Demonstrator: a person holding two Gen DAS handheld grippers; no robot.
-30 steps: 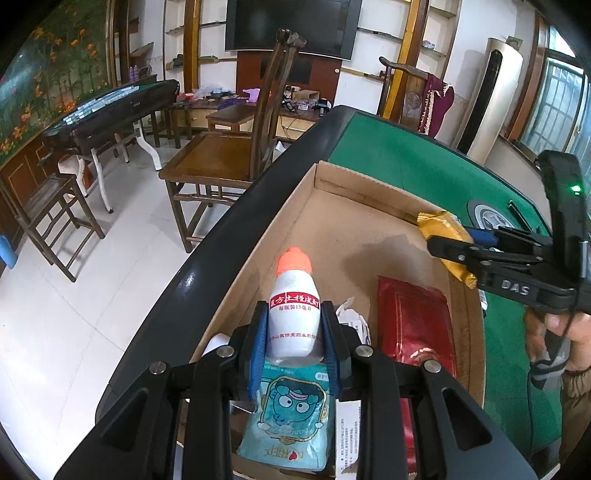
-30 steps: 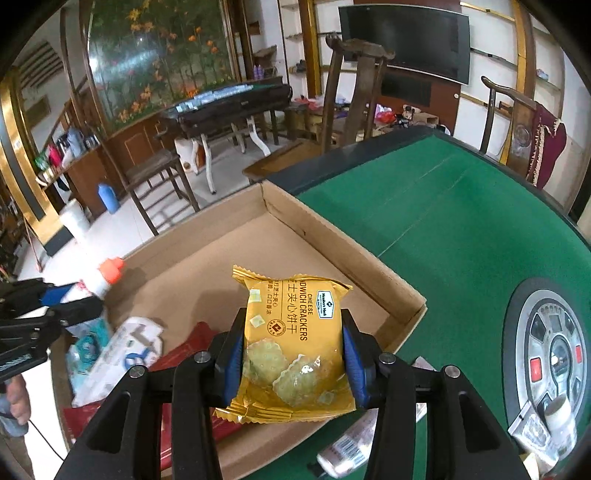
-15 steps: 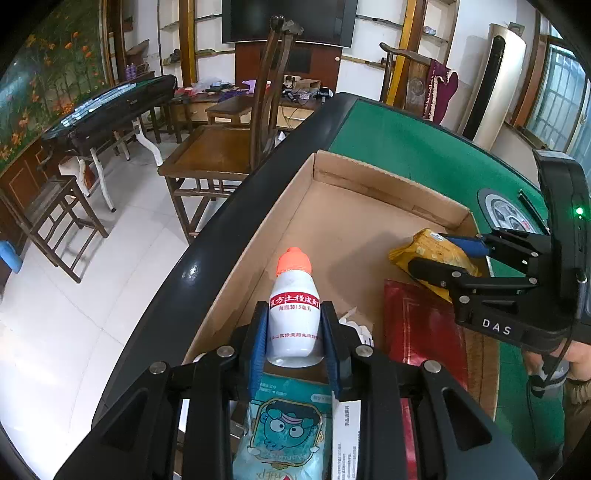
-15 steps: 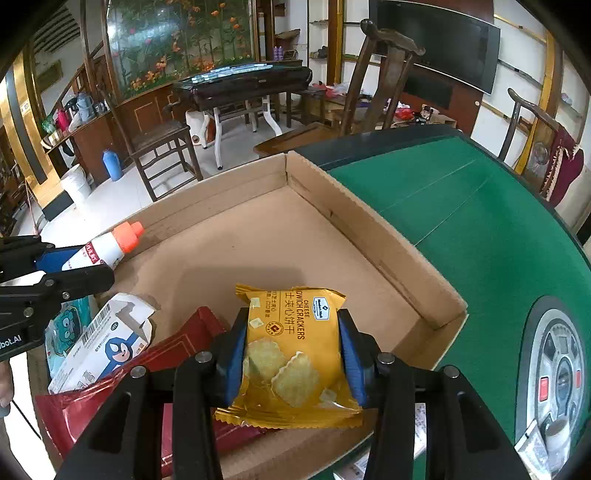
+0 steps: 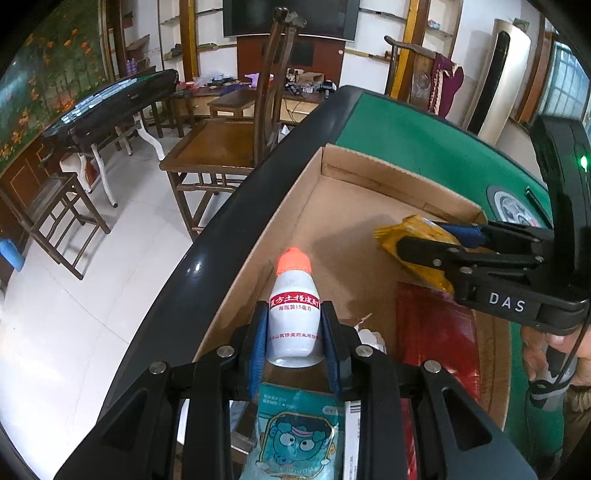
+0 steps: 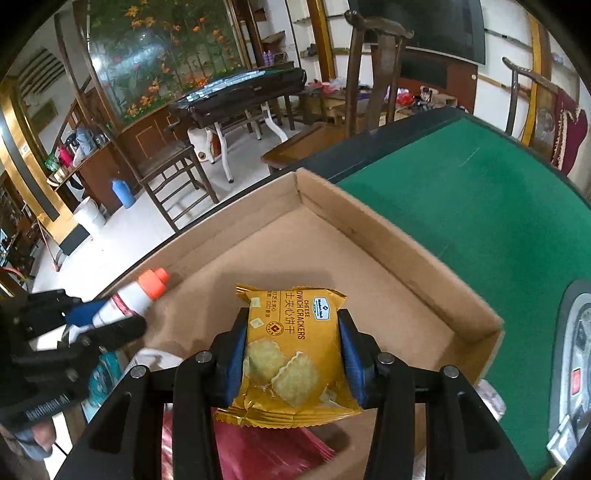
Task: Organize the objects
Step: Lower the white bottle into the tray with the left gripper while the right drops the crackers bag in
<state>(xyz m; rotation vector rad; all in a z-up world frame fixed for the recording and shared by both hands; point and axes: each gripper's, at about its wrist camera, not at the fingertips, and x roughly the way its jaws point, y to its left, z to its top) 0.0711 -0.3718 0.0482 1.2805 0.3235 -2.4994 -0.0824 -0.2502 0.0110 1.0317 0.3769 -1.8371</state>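
Landmark: wooden chair, beside the table with green felt. Behind the chair: wall-mounted television. Left of it: black folding table. Under it: white tiled floor. Floral mural beyond.

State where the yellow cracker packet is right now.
The yellow cracker packet is clamped in the right claw, above the cardboard box, right of the white bottle.
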